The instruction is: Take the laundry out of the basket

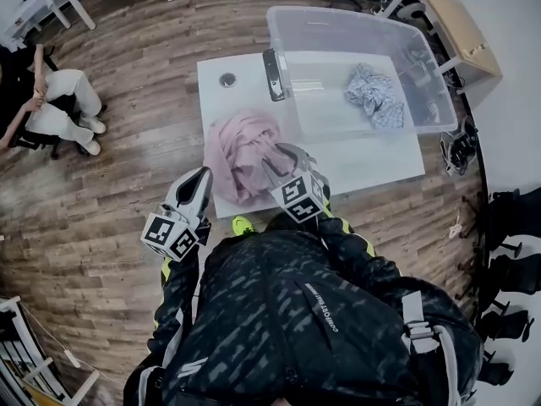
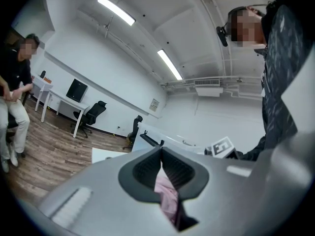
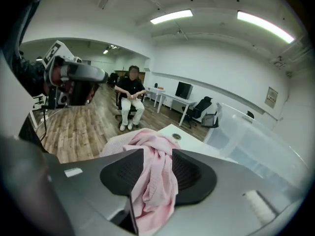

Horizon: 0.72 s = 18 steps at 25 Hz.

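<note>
A clear plastic basket (image 1: 338,24) stands at the back of the white table (image 1: 372,163) and holds a crumpled blue-and-white cloth (image 1: 374,96). In front of it, on the table's left part, a pink cloth (image 1: 241,150) lies bunched. My right gripper (image 1: 281,155) sits at the pile's near right edge. In the right gripper view its jaws (image 3: 157,151) stand a little apart, and a fold of the pink cloth (image 3: 157,181) fills the gap and hangs down from it. My left gripper (image 1: 203,178) hovers off the table's front left corner, shut and holding nothing.
A person sits on a chair (image 1: 59,100) on the wooden floor to the far left. A round cable hole (image 1: 227,79) is in the table's back left corner. A black latch (image 1: 274,74) sticks out from the basket's left wall. Desks and office chairs (image 3: 197,109) line the far wall.
</note>
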{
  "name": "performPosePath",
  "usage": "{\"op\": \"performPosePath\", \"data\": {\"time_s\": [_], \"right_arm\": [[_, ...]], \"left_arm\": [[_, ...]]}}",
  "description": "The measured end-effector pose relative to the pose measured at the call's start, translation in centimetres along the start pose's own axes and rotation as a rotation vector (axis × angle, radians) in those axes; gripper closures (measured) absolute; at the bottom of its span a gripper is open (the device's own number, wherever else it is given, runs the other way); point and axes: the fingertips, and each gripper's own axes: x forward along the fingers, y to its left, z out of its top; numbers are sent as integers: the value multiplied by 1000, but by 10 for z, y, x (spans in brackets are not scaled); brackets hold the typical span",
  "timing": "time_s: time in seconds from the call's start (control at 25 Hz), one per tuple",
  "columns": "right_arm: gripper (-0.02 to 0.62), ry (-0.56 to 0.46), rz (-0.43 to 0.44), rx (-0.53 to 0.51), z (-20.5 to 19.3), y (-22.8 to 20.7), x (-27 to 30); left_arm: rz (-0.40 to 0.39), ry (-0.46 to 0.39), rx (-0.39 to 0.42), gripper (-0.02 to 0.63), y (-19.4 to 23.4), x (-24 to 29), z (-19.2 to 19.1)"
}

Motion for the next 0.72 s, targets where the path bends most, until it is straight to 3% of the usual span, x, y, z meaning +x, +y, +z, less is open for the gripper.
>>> {"op": "performPosePath", "data": {"time_s": [0.2,0.28,0.44,0.6,0.72], "right_arm": [[519,-100,21,32,37,-8,-32],[598,-128,62,50,51,-8,-42],[598,-170,170,97,69,-9,-59],[598,-223,212,110,83,-19,-67],[598,-276,250,109,96,-27,-76]], "left_arm": [[-48,-13,5,595,-10,16,13],[-65,-18,26,595,-16,25,19],[-84,-25,69,598,-34,42,30],[-150,-48,20,598,-56,51,43],[-136,-43,31,598,-65,57,48]]}}
